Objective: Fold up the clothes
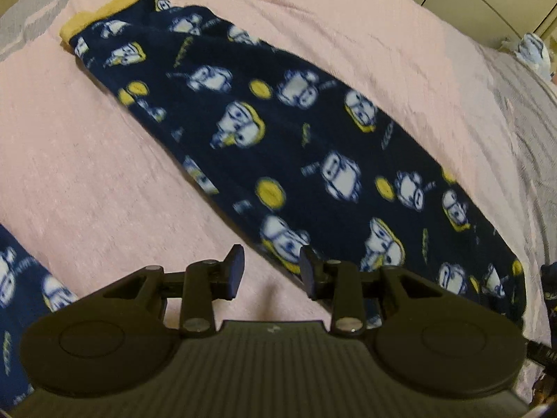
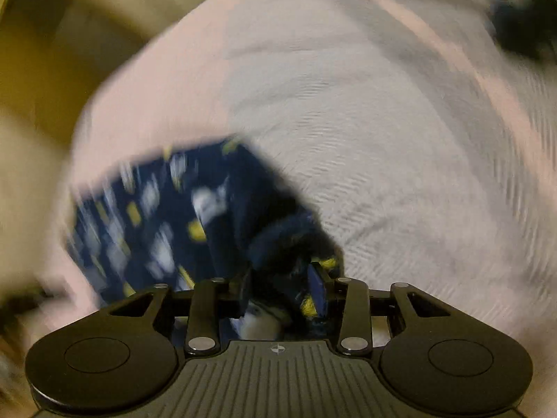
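Left wrist view showed the left hand-held gripper (image 1: 269, 271) with its two dark fingers spread wide and nothing between them, hovering over the pink textured bedspread (image 1: 104, 160). Its right finger (image 1: 308, 271) sat at the near edge of the navy fleece pyjama trousers printed with white cartoon figures and yellow discs (image 1: 313, 146). One trouser leg lay flat and stretched diagonally across the bed, from a yellow ribbed cuff (image 1: 101, 10) at the upper left down to the lower right. Another patch of the same navy print (image 1: 21, 278) showed at the lower left edge, apart from the long leg, with bare bedspread between them. A small pale blue and white object (image 1: 532, 52) rested at the far right edge of the bed, too blurred to identify.

Right wrist view was heavily motion-blurred. The right hand-held gripper (image 2: 283, 296) was clamped on a bunched fold of the navy printed fabric (image 2: 167, 223), which trailed away to the left over the bedspread (image 2: 383, 139).
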